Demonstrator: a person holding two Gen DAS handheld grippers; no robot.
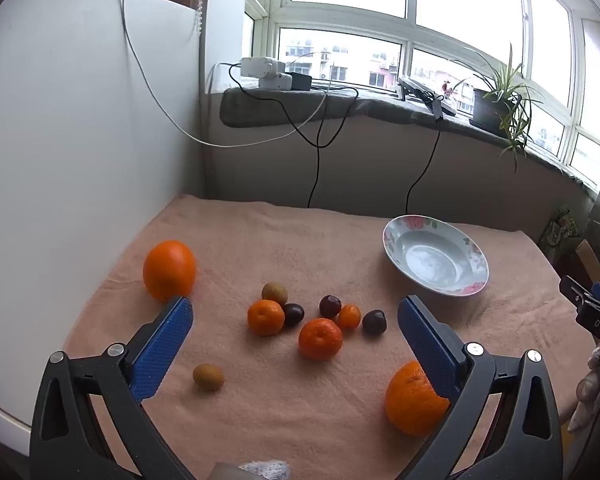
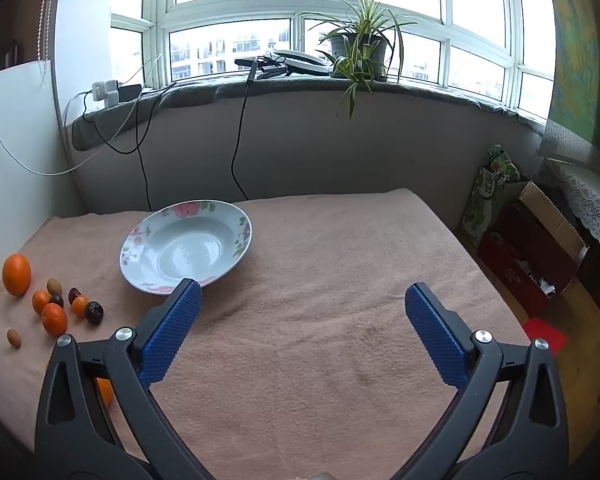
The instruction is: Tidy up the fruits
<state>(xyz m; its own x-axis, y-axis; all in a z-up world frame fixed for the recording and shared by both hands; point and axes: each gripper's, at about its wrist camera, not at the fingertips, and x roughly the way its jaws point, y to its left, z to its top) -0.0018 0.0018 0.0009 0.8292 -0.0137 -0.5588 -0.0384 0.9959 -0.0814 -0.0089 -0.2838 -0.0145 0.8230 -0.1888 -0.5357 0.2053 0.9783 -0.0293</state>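
Floral-rimmed plate (image 1: 436, 258) on the pink towel (image 1: 300, 400), far right of the fruit; nothing in it, bare pale basin. It sits tilted, near rim low. No fruit touches it.

Fruit all loose on the towel, left of the plate. Central cluster: two mandarins (image 1: 265, 317), (image 1: 320, 339); a smaller one (image 1: 349, 316) behind the second; three dark plums (image 1: 293, 314), (image 1: 330, 306), (image 1: 374, 322); one brown kiwi-like fruit (image 1: 275, 293) at the back, touching or just beside the left mandarin. Left plum touches the left mandarin. A second brown fruit (image 1: 208, 377) lies alone, nearer the camera. Large orange (image 1: 169, 270) stands apart at the far left. Another large orange (image 1: 414, 398) at the near right, partly hidden behind the left gripper's right finger.

Left gripper (image 1: 296, 336): spread wide, nothing between the blue pads, held above the cluster, no contact seen.

Right gripper (image 2: 303, 322): also spread wide and holding nothing, over bare towel right of the plate; its left pad overlaps the plate's near rim in view, contact not determinable.

Behind: windowsill (image 2: 300, 88) with potted plant (image 2: 360, 46), cables (image 2: 240, 120) hanging down the wall.
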